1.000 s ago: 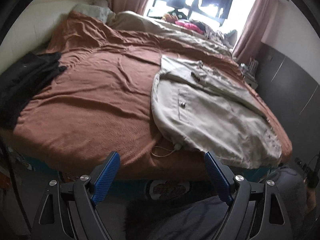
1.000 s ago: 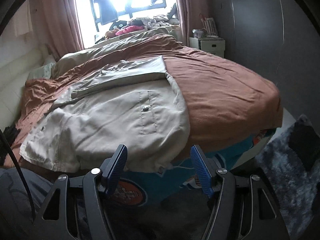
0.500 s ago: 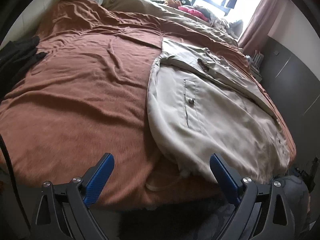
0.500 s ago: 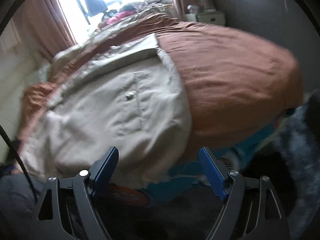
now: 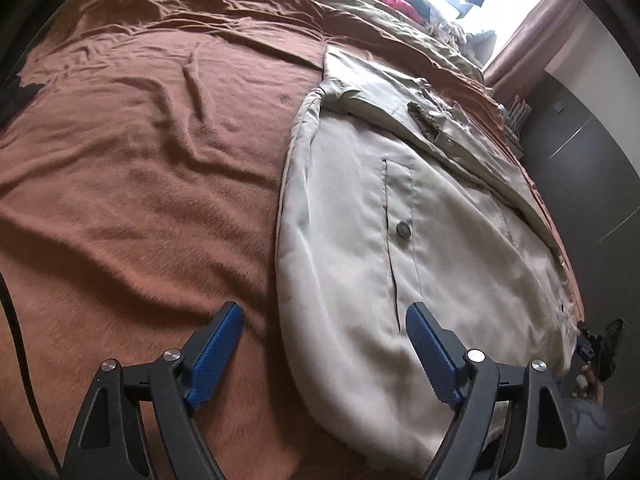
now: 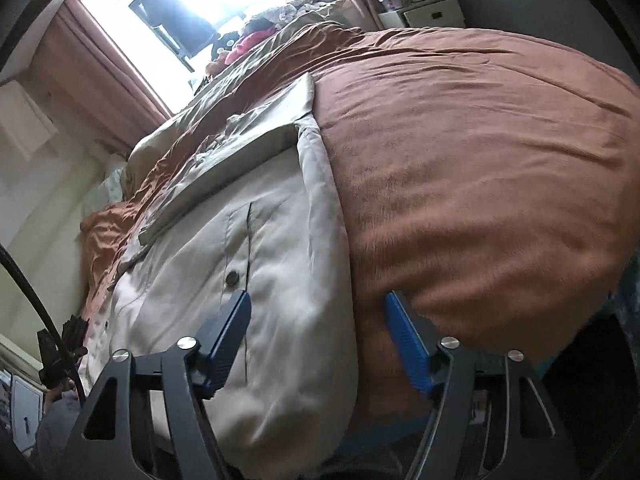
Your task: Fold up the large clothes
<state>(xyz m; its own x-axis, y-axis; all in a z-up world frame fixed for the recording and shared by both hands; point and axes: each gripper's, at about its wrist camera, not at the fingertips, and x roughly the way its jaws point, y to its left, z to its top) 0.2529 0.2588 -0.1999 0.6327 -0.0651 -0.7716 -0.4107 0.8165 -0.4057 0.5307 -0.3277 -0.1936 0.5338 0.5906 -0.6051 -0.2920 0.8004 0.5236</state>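
Note:
A large beige jacket lies flat on a rust-brown bed cover, folded sleeves across its far part and a snap-button pocket facing up. My left gripper hangs over the jacket's near left hem. Its jaws are closing, one blue finger over the cover and the other over the cloth, and neither pad presses. In the right wrist view the jacket fills the left half. My right gripper straddles its near right edge, jaws closing, pads not touching the cloth.
A beige duvet and a heap of clothes lie under the bright window at the far side. A white nightstand and a dark wardrobe flank the bed. A black garment shows at the left edge.
Both grippers have come forward and down from beyond the bed's edge to just over the jacket's near hem. The right view has rolled. Both jaws widened, then narrowed again.

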